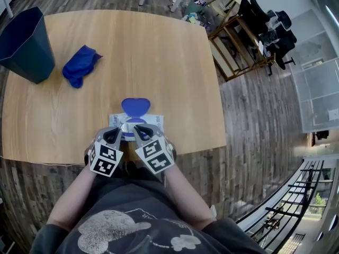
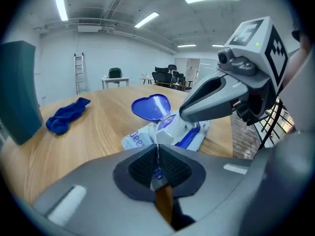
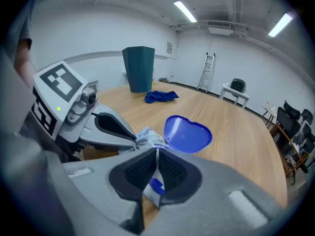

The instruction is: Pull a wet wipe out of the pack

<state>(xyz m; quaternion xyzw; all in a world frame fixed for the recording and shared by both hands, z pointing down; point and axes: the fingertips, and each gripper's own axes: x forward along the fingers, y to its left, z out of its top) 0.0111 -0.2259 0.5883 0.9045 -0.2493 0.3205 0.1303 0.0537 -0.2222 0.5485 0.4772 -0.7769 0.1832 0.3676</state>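
Two grips at once. Pinches, in the left claw (image 2: 157, 156), a thin white film with blue print, by the look of it the near edge of the wet-wipe pack (image 2: 138, 139); pads fully together on it, as an anchor. Pinches, in the right claw (image 3: 156, 156), another thin white sheet right by the pack's opening, pads closed flat on it; probably the wet wipe (image 3: 149, 193), though cannot rule out a fold of wrapper. Finds the pack lying flat at the near edge of the desk (image 1: 159, 52), with its heart-shaped blue lid (image 1: 135, 106) flipped open toward the far side. Could slip off on the pull, given how little sheet sits between the right pads. Would only lift or tear the wrapper if gripping film rather than wipe. Might let the whole pack rise, given so shallow a left hold. Shows, from the head view alone, both claws side by side over the pack's near half, plus a crumpled blue cloth (image 1: 79, 66) and a dark blue bin (image 1: 24, 44) well apart at far left. Shows, from the gripper views alone, the pad contact itself, masked from above by the marker cubes (image 1: 105, 159).
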